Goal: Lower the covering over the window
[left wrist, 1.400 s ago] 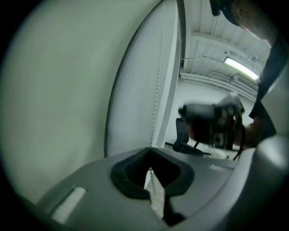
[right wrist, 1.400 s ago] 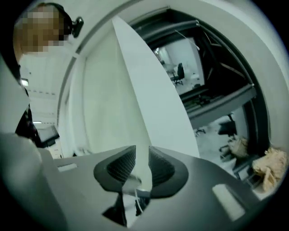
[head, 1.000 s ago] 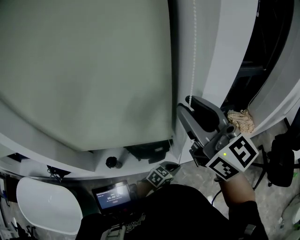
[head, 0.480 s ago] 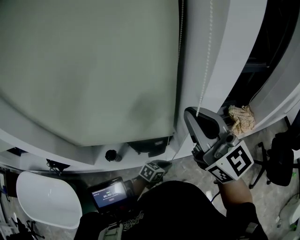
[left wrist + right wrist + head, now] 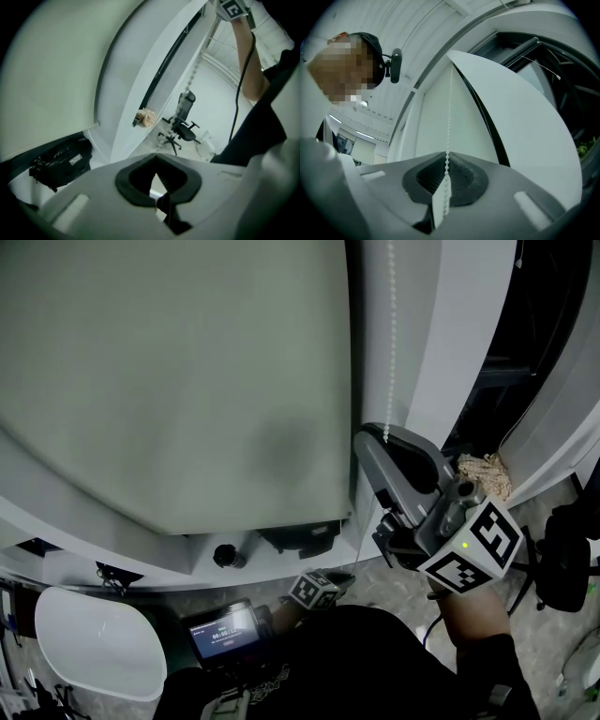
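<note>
A pale grey-green roller blind (image 5: 169,381) hangs over the window and fills most of the head view; its bottom edge (image 5: 262,526) ends just above the sill. A white bead chain (image 5: 391,334) hangs down its right side. My right gripper (image 5: 373,435) is shut on this bead chain (image 5: 449,131), which runs straight up from between the pads. My left gripper (image 5: 328,582) hangs low by the person's body, away from the blind. In its own view its jaws (image 5: 159,187) are shut with nothing in them.
A black bag (image 5: 61,161) sits under the blind's edge on the sill. A yellowish rag (image 5: 483,474) lies at the frame's right. A black office chair (image 5: 562,559) stands at far right. A small lit screen (image 5: 225,629) and a white rounded seat (image 5: 94,643) are below left.
The right gripper, still shut on the chain, dipped down and right half a second ago and is now back up. The blind's bottom edge looks about where it was.
</note>
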Demonstrator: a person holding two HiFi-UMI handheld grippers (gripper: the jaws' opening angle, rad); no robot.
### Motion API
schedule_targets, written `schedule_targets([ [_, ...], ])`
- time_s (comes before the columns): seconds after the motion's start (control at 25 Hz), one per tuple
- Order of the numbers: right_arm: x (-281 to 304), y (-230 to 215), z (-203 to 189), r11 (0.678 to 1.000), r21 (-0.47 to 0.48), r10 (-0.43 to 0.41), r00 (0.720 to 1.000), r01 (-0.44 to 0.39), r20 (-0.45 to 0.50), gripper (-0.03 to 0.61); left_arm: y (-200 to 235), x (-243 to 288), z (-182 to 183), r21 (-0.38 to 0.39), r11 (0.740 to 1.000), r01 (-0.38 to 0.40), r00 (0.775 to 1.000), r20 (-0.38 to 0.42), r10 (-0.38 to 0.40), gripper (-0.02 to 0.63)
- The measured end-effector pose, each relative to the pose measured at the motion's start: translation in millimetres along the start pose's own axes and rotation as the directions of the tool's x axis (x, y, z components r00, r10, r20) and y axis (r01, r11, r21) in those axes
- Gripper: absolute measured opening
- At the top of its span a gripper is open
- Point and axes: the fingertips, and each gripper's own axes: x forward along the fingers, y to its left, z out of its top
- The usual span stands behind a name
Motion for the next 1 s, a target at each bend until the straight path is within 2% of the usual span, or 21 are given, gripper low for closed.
schedule_targets([
  [0.12, -13, -5, -6, 0.984, -0.170, -0.059, 0.998, 0.057, -0.005, 0.003, 15, -11, 5, -0.046, 0.999, -0.027, 0.998, 0.050, 0.029, 0.003],
  [0.2, -28, -14, -39, 0.972, -0.221, -0.098, 0.993, 0.081, -0.068, 0.002, 25, -23, 8, -0.106, 0.994, -0.017, 0.993, 0.118, 0.030, 0.005],
  [0.28, -47, -23, -76, 0.981, -0.167, -0.121, 0.985, 0.100, -0.123, 0.002, 32, -29, 3, -0.167, 0.986, 0.021, 0.987, 0.158, 0.006, 0.005],
  [0.36, -60, -28, -91, 0.991, -0.070, -0.120, 0.985, 0.112, -0.124, 0.004, 37, -30, 5, -0.179, 0.984, 0.018, 0.987, 0.162, 0.012, 0.003],
  [0.44, -57, -26, -88, 0.996, 0.033, -0.080, 0.992, 0.084, -0.101, 0.011, 38, -26, 9, -0.143, 0.990, -0.022, 0.992, 0.122, 0.040, 0.003],
  [0.48, -52, -23, -82, 0.995, 0.078, -0.050, 0.995, 0.057, -0.087, 0.045, 35, -21, 8, -0.129, 0.991, -0.027, 0.995, 0.094, 0.039, 0.003],
  [0.56, -38, -16, -63, 0.991, 0.137, 0.005, 0.999, 0.002, -0.048, 0.058, 28, -13, 5, -0.122, 0.992, -0.022, 0.998, 0.060, 0.029, 0.002],
  [0.64, -26, -10, -44, 0.990, 0.138, 0.044, 0.999, -0.041, -0.018, 0.043, 21, -9, 5, -0.100, 0.995, -0.027, 0.999, 0.041, 0.032, 0.002],
  [0.68, -21, -7, -37, 0.991, 0.124, 0.059, 0.998, -0.057, -0.012, 0.082, 17, -7, 5, -0.083, 0.996, -0.028, 0.999, 0.034, 0.031, 0.003],
  [0.76, -14, -4, -27, 0.994, 0.090, 0.068, 0.998, -0.067, -0.006, 0.092, 11, -3, 3, -0.078, 0.997, -0.016, 0.999, 0.033, 0.018, 0.003],
  [0.88, -10, -7, -21, 0.999, 0.037, 0.026, 1.000, -0.025, -0.013, 0.060, 8, -2, 0, -0.092, 0.996, 0.003, 0.999, 0.050, 0.001, 0.003],
  [0.92, -11, -7, -20, 0.999, 0.026, 0.019, 1.000, -0.018, -0.015, 0.019, 7, -3, -1, -0.089, 0.996, 0.004, 0.999, 0.051, 0.001, 0.003],
  [1.0, -14, -4, -18, 1.000, -0.015, 0.008, 1.000, -0.008, -0.012, 0.015, 6, -6, -1, -0.108, 0.994, 0.004, 0.998, 0.060, 0.003, 0.003],
])
